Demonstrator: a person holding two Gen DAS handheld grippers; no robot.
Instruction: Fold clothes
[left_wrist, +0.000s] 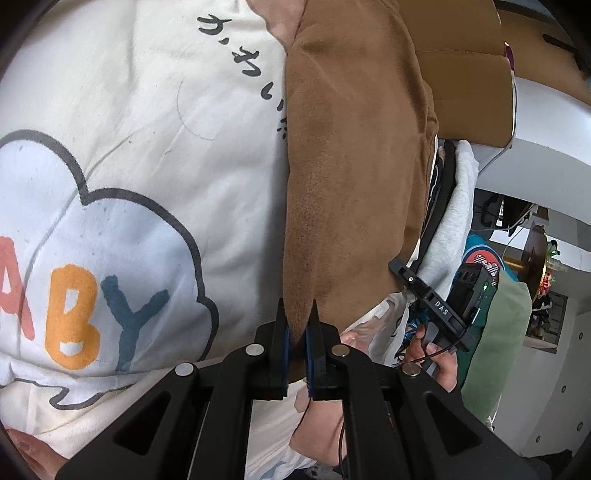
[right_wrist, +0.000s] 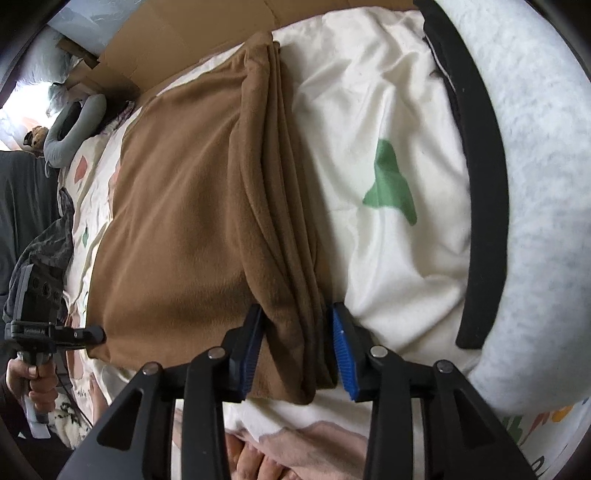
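Note:
A brown fleece garment (left_wrist: 351, 166) lies folded on a cream bedspread (left_wrist: 147, 110) printed with a cloud and coloured letters. My left gripper (left_wrist: 297, 321) is shut on the garment's near corner. In the right wrist view the same garment (right_wrist: 184, 221) shows a thick stack of folded edges on its right side. My right gripper (right_wrist: 295, 325) straddles that stack, its blue pads (right_wrist: 343, 354) parted and not squeezing the cloth. A hand (right_wrist: 33, 380) holds the left gripper (right_wrist: 92, 334) at the garment's left corner.
A grey-white cushion (right_wrist: 535, 184) with a black band curves along the right. Cardboard (right_wrist: 184, 44) and a grey neck pillow (right_wrist: 70, 125) lie beyond the garment. Dark clothing (right_wrist: 48, 236) sits at the left. A white ledge (left_wrist: 546, 122) borders the bed.

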